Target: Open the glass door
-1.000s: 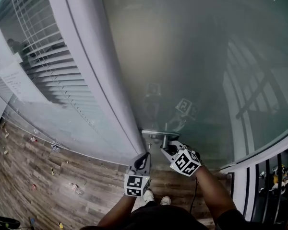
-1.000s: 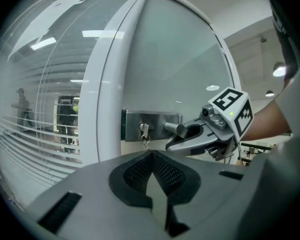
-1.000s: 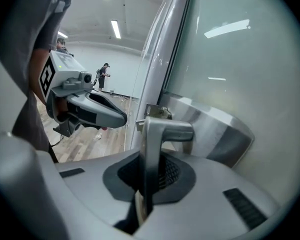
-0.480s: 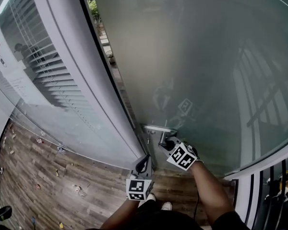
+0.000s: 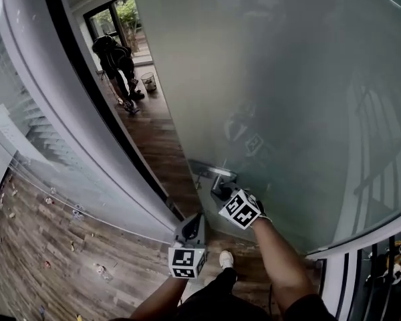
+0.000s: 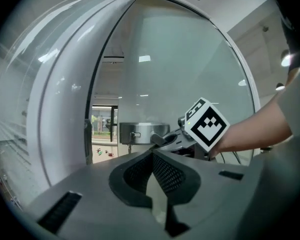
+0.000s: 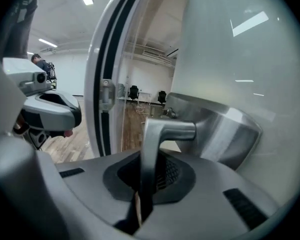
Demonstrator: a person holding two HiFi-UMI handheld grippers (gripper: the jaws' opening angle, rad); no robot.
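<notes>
Glass door (image 5: pixel 274 79) stands partly open across the right of the head view, with the gap at centre left. Right gripper (image 7: pixel 146 181) is clamped tight on the lever handle (image 7: pixel 160 131). Left gripper (image 6: pixel 154 166) is closed and empty, low near the door edge. Risk: a sideways pull could slide the smooth lever out of the narrow grip. A person (image 5: pixel 117 59) stands beyond the gap, upper left.

Person (image 5: pixel 115 57) on wooden floor (image 5: pixel 159 151)
</notes>
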